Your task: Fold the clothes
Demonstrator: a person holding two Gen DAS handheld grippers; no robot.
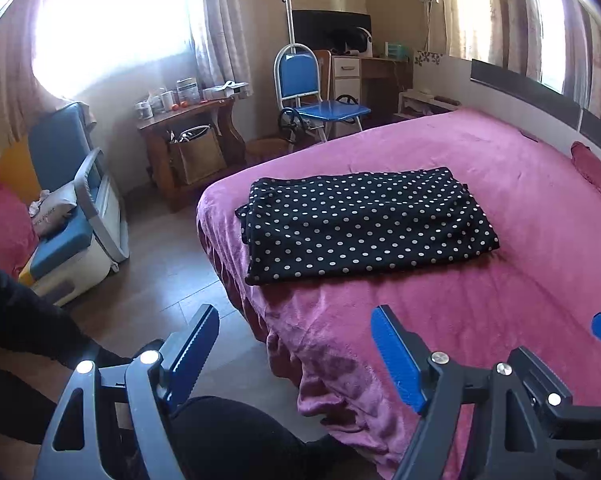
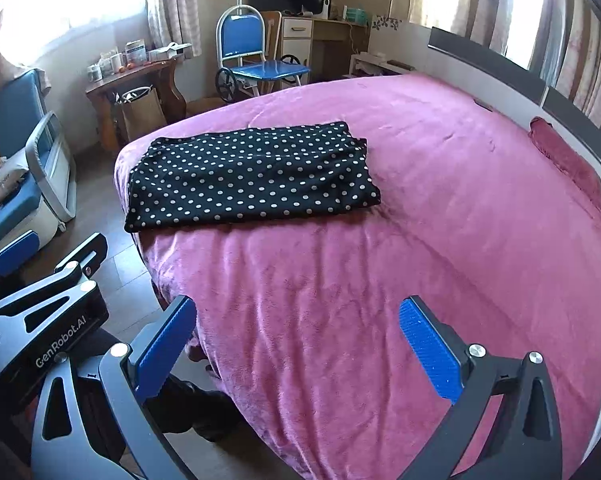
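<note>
A: The fingers [image 1: 396,356] of the left gripper [image 1: 294,350] stand spread wide with nothing between them, and the right gripper [image 2: 298,346] shows the same: both blue pads apart, only the pink blanket [image 2: 420,240] visible in the gap.

B: So neither holds the garment. Where does it lie?

A: The black polka-dot garment [image 1: 364,224] rests flat on the bed, toward the bed's left corner and farther away than both grippers. It is already doubled over into a rough rectangle, with layered edges showing at its left end.

B: Why would it sit so close to that corner?

A: Probably because the person stands at the near edge of the bed; dark trouser legs [image 1: 228,436] show under the left gripper. A garment placed near that corner is within reach of both hands.

B: And the grippers hang back from it?

A: Yes, both hover near the bed's near edge, well apart from the cloth, pointing down and forward toward it. In the right wrist view the left gripper sits at the lower left, beside the bed over the wooden floor [image 2: 112,276].

B: Is the fold finished?

A: It looks far along; the bundle is compact and smooth. Whether another fold is meant cannot be told. Open fingers suit either a fresh grasp or leaving it be.
</note>
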